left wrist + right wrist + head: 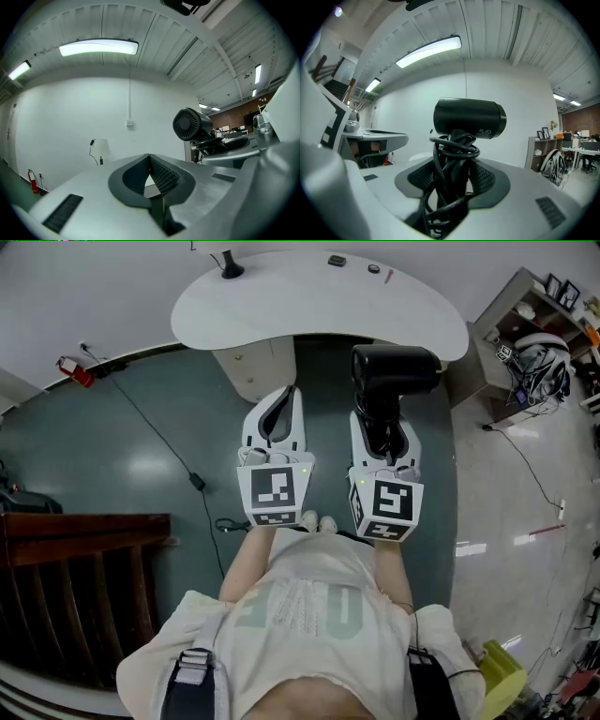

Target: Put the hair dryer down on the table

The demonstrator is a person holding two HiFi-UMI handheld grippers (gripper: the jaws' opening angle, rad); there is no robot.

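A black hair dryer (392, 371) stands upright in my right gripper (380, 432), its barrel lying crosswise above the jaws. In the right gripper view the jaws are shut on the dryer's handle (454, 173), which has its black cord (451, 149) wound around it, with the barrel (469, 118) on top. My left gripper (278, 418) hangs beside it at the same height, its jaws shut with nothing between them (151, 176). The dryer's rear grille (188, 124) shows to the right in the left gripper view. The white curved table (281, 301) lies ahead, past both grippers.
On the table stand a small black lamp (230, 266) and a few little items (337, 261) near the far edge. A white cabinet (255, 367) sits under the table. A dark wooden rail (75, 568) is at left, a cluttered shelf (539, 343) at right, cables on the floor (192, 479).
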